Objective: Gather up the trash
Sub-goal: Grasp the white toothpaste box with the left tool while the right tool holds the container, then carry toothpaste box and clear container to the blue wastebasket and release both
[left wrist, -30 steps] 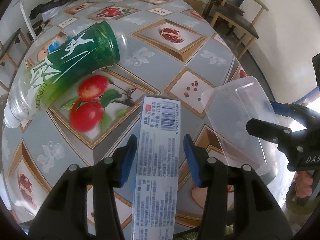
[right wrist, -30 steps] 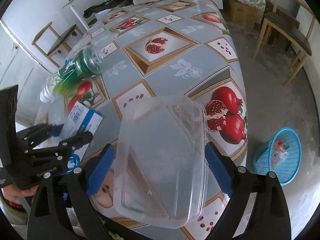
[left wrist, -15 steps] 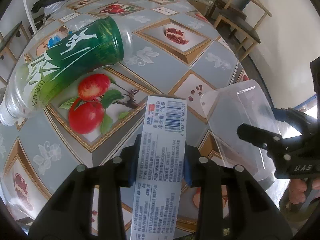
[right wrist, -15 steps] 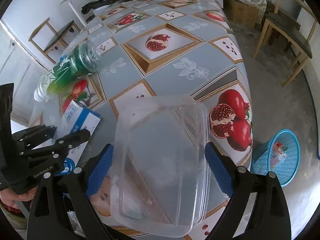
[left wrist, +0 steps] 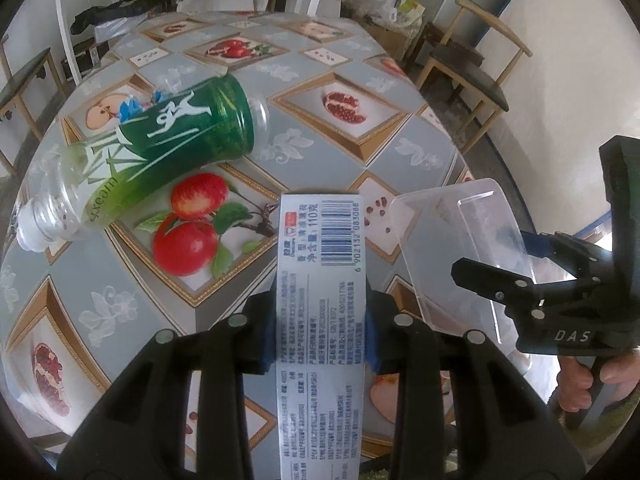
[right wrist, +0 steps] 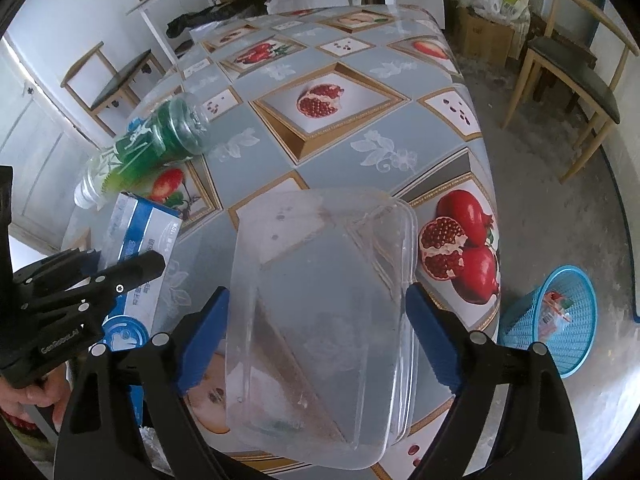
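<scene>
The left gripper [left wrist: 320, 334], jaws just closed, clamps a long carton [left wrist: 322, 300]. The right gripper [right wrist: 316, 340], spread wide, grips a clear tub [right wrist: 320, 300] with nothing in it. A blue basket [right wrist: 550, 320] right of the tub holds wrappers.

Left tongs [left wrist: 320, 332] have just closed in; right tongs [right wrist: 318, 336] spread wide.

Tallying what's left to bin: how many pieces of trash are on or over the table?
3: a green-labelled bottle lying at the table's left, a toothpaste box between the left fingers, a clear container between the right fingers.
</scene>
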Available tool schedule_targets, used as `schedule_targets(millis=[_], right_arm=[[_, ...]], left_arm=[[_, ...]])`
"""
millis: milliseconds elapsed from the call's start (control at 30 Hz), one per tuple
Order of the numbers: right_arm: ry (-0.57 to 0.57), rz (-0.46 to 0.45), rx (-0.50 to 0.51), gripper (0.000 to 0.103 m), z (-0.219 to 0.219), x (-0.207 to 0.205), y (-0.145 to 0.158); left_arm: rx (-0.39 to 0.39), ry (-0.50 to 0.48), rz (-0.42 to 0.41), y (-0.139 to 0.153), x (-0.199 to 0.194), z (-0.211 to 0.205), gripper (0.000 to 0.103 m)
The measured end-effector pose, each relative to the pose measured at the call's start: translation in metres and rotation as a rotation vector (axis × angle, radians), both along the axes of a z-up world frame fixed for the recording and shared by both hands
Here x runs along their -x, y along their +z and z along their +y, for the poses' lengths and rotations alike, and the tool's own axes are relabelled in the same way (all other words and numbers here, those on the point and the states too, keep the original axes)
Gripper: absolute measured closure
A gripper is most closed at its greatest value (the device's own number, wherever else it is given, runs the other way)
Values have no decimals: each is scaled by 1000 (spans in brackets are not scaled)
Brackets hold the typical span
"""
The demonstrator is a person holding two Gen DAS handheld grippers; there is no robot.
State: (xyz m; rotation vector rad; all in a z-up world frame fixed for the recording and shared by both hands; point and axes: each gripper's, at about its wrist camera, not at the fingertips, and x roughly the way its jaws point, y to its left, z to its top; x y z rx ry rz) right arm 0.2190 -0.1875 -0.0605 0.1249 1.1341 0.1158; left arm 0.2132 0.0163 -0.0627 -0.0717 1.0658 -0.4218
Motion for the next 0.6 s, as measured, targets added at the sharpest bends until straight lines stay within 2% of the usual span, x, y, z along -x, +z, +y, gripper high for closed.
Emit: schedule_targets(millis=[333,600], right_arm=[[4,-50,-18,19,1,8,17],[2,-72,-33,19,0,13,24]], left_arm=[[33,-4,-61,23,12,2,72],[19,-10,-111,35,21,-1,72]])
